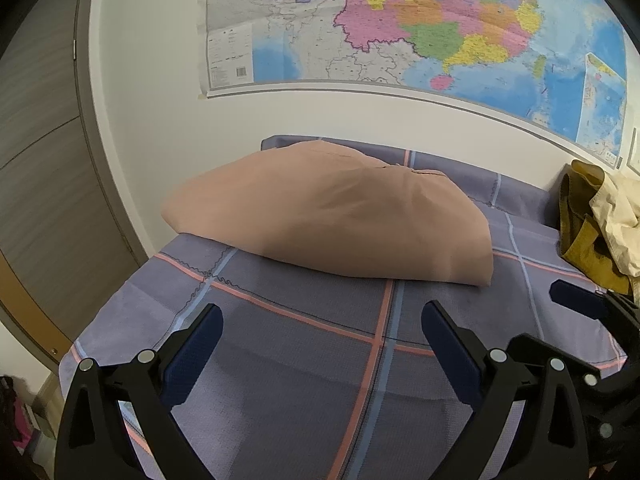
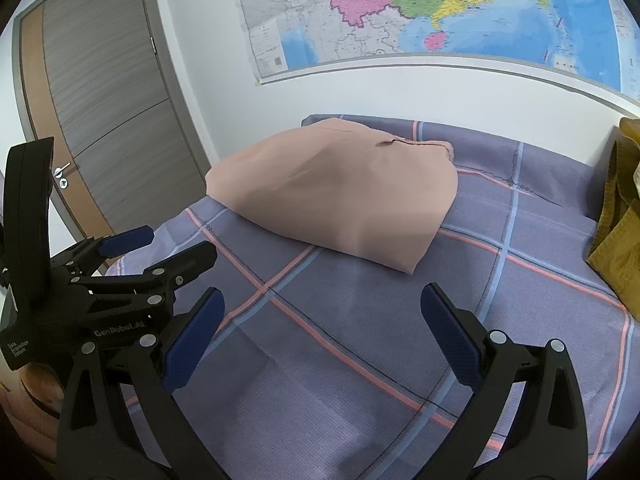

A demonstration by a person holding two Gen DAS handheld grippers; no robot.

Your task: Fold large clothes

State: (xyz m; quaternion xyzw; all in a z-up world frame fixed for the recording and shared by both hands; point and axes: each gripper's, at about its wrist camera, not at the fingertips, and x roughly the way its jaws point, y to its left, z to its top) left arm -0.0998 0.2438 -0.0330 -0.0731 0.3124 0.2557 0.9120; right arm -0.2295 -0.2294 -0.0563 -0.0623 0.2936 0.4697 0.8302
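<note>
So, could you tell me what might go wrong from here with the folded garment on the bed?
1. The folded peach-pink garment sits at the bed's far-left corner, near the edge of the purple checked bedsheet; a nudge could slide it off.
2. The left gripper and right gripper hover open, close together, and could collide.
3. The mustard and cream clothes heap might snag a reaching gripper.

Folded garment [image 1: 332, 216] plain peach-pink, lying on the bedsheet [image 1: 304, 320]: purple-grey, plaid of salmon and light-blue lines. Right of the garment, clothes pile [image 1: 596, 224] mustard yellow plus cream. Above it, wall map [image 1: 420, 24] multicolour, blue sea. Gripper pads [image 2: 196, 340] navy, frames black.
</note>
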